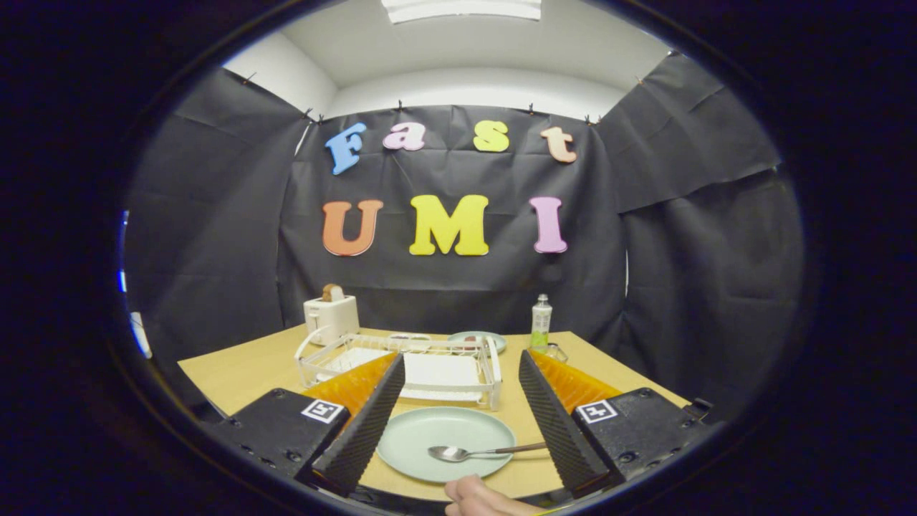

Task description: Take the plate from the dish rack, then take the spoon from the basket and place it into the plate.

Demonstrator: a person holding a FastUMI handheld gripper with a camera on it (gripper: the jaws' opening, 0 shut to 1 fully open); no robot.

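A pale green plate (437, 438) lies flat on the wooden table (243, 373), between my two fingers and close to the near table edge. A metal spoon (473, 452) rests in the plate, bowl toward the left, handle reaching right to the plate's rim. My gripper (458, 373) hovers above the plate, open wide, nothing between the fingers. The white wire dish rack (401, 365) stands just beyond the plate. A part of a hand (476, 496) shows at the near edge, below the plate.
A white toaster (331, 317) with bread in its slot stands behind the rack at the left. A second green plate (478, 340) with a small bowl beside it lies behind the rack. A green bottle (541, 322) stands at the back right.
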